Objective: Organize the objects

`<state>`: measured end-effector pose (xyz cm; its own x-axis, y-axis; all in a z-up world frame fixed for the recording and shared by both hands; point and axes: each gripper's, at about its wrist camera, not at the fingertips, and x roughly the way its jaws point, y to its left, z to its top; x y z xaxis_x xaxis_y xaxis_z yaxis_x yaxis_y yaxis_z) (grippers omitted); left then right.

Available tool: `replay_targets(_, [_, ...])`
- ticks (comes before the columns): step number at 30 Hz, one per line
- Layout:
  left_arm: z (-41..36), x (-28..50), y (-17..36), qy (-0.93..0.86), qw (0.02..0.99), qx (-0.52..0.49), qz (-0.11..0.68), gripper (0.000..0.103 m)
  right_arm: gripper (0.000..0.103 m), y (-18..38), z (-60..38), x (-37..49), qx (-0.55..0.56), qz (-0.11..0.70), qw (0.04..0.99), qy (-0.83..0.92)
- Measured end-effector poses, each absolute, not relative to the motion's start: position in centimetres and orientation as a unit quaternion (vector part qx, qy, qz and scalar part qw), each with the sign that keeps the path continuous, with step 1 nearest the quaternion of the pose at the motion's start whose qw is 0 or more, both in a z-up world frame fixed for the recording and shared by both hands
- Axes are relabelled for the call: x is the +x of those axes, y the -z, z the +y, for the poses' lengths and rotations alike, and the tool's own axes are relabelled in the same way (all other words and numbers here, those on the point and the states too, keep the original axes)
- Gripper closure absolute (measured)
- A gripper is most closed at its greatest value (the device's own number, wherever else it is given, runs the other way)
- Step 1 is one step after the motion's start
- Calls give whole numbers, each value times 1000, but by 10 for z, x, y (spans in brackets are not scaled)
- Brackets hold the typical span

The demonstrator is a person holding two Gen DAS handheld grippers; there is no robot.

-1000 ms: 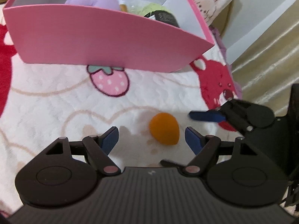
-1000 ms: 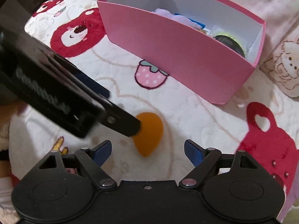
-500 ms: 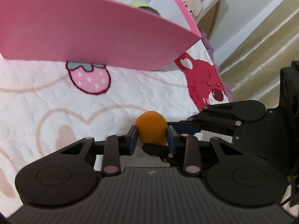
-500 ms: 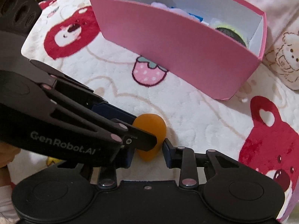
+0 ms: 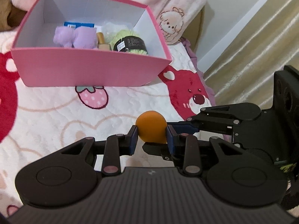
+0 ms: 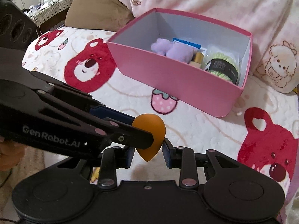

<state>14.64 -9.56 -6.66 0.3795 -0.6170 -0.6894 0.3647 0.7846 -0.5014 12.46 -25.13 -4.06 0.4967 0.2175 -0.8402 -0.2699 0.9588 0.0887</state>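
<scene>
An orange teardrop-shaped sponge is gripped between the two blue-padded fingers of the left tongs. The pads press on its rounded sides. In the right wrist view the same sponge hangs with its pointed tip downward, in the gap between the fingers of the right tongs. Those fingers stand close on either side of the tip, but a sliver of space shows beside each pad, so they sit narrowly apart and do not clamp it. The left tongs reach in from the left of that view and cross above the right tongs' left finger.

Beyond the tips of both tongs, farther along the bed, stands an open pink box. Inside it lie a purple fluffy item, a blue flat pack, a small yellow bottle and a green ball of yarn with a black label. Under everything spreads a white blanket printed with red bears and pink strawberries; one strawberry lies between the box and the held sponge. Behind the box rests a pale pink pillow with cartoon lambs.
</scene>
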Motion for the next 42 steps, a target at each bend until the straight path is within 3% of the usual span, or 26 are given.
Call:
replay_targets(15, [-71,116,-30,311,840,-81,436,73,66,-39,-223,103,-19,457,877,-150])
replay_targets(25, [-68,145,-75,305,864,-45,399,73,66,-77,-232,129,1,401,905,-143])
replay_targets(34, [-66,220,-78,283,875,-55,389,73,66,-77,-256,199,51,370,917,-143])
replay_targets(42, [-80,308,-42,253,870,-69,418,74,66,-37,-292,281,110,384,907,-133])
